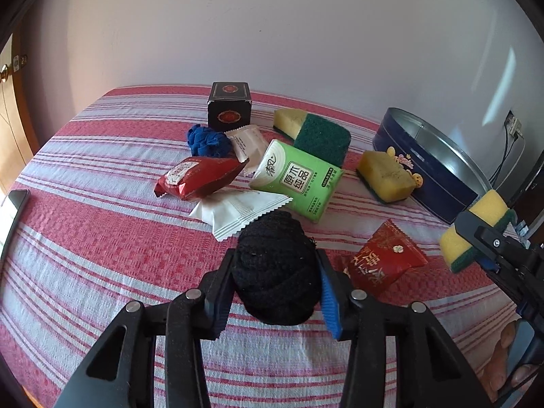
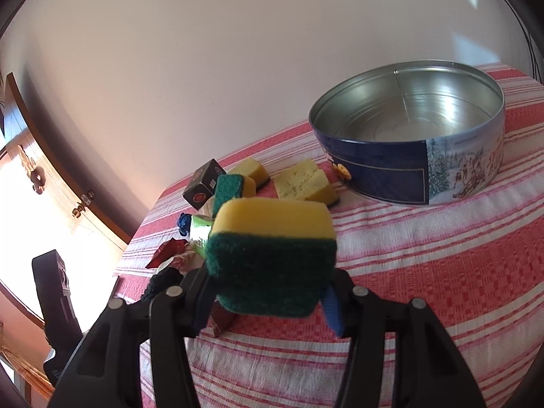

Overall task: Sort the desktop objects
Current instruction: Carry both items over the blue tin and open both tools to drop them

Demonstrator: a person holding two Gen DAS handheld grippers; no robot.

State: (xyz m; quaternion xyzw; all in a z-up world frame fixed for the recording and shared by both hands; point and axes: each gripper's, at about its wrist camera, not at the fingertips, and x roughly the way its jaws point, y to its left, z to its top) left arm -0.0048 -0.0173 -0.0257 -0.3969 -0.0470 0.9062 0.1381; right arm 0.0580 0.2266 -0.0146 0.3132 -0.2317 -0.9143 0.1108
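Black knit ball (image 1: 276, 272) pinched in left gripper (image 1: 274, 284); soft yarn may slip. Right gripper (image 2: 268, 294) clamps 1 sponge (image 2: 272, 258); tin (image 2: 408, 142) ahead-right, overshoot risk.

The left gripper (image 1: 276, 301) tilts downward, its two black fingers with blue pads (image 1: 329, 301) pressed against the sides of a black knitted yarn ball (image 1: 275, 268). The right gripper (image 2: 268, 301) also angles down, its jaws clamped on a yellow foam sponge with green scouring layer (image 2: 272, 255), raised above the cloth.
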